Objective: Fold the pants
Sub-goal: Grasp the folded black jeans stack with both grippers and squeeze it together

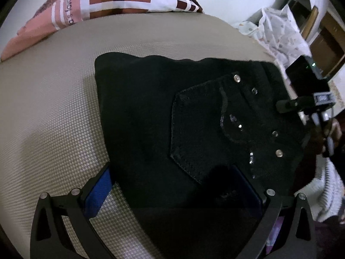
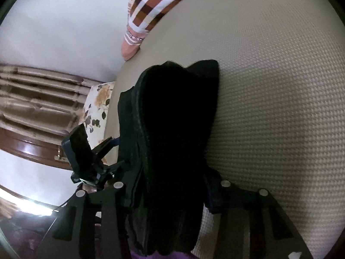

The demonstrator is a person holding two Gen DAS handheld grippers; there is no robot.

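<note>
Beige woven bedding [image 1: 54, 99] covered the bed, and on it lay the black pants [image 1: 163, 112], folded into a thick block with a stitched back pocket [image 1: 207, 129] and its metal rivets [image 1: 237, 78] facing up. From the left wrist view the left gripper [image 1: 172, 185] was spread wide over the near edge of the block: its left blue pad [image 1: 98, 192] rested over bare bedding just beside the cloth, its right finger lay dark against the pants, and nothing was pinched between them. At the right edge of that view the right gripper [image 1: 306, 105] stood at the waistband end of the pants, with a hand [image 1: 332, 133] behind it. The right wrist view showed the same block end on, as stacked layers [image 2: 172, 129] rising between the right gripper's [image 2: 170, 185] two fingers; the folded stack filled the gap and the fingers sat against both of its sides, so that gripper was clenched on the pants. Only this view showed the left gripper [image 2: 107, 149] from outside, low at the left edge of the cloth, together with a floral pillow [image 2: 99, 105] and a wooden headboard [image 2: 38, 99] beyond the bed. A checked pink and brown quilt [image 1: 103, 2] lay at the far end of the bedding in both views. Only the left view showed a crumpled white plastic bag [image 1: 280, 28] near the bed's far corner, its contents hidden.
</note>
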